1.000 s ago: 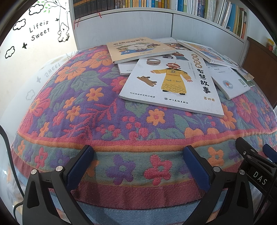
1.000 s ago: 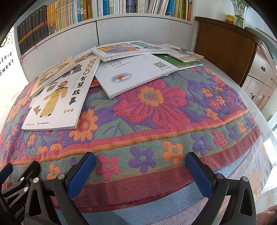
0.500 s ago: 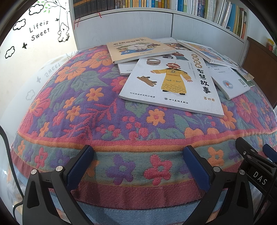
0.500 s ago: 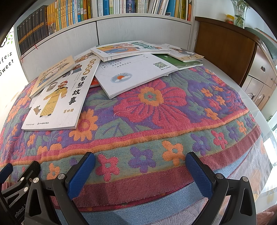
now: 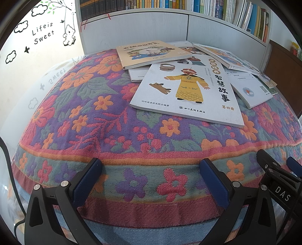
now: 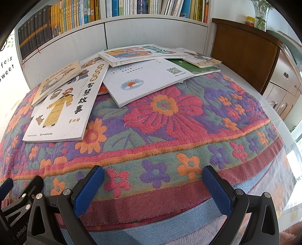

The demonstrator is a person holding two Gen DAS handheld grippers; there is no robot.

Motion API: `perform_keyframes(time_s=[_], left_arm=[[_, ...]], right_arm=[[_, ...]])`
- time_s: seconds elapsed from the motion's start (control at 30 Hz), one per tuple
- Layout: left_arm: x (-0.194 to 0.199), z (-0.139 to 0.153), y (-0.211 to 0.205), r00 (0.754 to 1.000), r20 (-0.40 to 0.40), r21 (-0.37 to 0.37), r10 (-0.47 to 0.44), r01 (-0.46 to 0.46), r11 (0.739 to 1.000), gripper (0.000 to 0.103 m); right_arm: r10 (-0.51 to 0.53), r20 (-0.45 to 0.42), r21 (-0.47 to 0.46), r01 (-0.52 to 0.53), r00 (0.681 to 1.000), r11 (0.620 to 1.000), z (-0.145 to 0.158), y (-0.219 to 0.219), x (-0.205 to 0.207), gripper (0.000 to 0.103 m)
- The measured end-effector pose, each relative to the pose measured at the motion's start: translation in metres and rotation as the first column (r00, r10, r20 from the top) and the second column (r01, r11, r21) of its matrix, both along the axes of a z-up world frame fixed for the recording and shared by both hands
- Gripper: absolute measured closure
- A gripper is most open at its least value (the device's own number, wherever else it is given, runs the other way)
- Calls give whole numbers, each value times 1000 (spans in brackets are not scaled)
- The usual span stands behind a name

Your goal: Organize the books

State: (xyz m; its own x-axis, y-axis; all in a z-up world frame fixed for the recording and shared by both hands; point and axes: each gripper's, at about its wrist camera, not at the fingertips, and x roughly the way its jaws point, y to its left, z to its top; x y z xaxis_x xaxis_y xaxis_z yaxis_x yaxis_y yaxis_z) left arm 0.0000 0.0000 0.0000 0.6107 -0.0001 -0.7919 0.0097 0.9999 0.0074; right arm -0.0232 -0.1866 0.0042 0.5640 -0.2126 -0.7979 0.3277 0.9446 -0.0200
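Observation:
Several thin books lie scattered, overlapping, on a floral cloth [image 5: 90,116]. Nearest is a white book with a yellow-robed figure [image 5: 188,90], also in the right wrist view [image 6: 62,107]. A tan picture book [image 5: 151,52] lies behind it, a white book with a sun logo [image 6: 143,81] to its right, and more picture books [image 6: 139,53] on top at the back. My left gripper [image 5: 151,167] is open and empty at the cloth's front edge. My right gripper [image 6: 152,175] is open and empty beside it, to the right.
A white bookshelf [image 6: 113,11] filled with upright books stands behind the table. A brown wooden cabinet [image 6: 243,49] with drawers is at the right. A wall with a "Life is Sweet" sticker [image 5: 41,32] is at the left.

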Motion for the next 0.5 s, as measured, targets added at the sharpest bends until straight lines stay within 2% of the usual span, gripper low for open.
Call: perform_keyframes(time_s=[0.5], left_arm=[[0,0,0,1000,0,0,0,0,1000,0]], right_arm=[[0,0,1,0,1000,1000,0,0,0,0]])
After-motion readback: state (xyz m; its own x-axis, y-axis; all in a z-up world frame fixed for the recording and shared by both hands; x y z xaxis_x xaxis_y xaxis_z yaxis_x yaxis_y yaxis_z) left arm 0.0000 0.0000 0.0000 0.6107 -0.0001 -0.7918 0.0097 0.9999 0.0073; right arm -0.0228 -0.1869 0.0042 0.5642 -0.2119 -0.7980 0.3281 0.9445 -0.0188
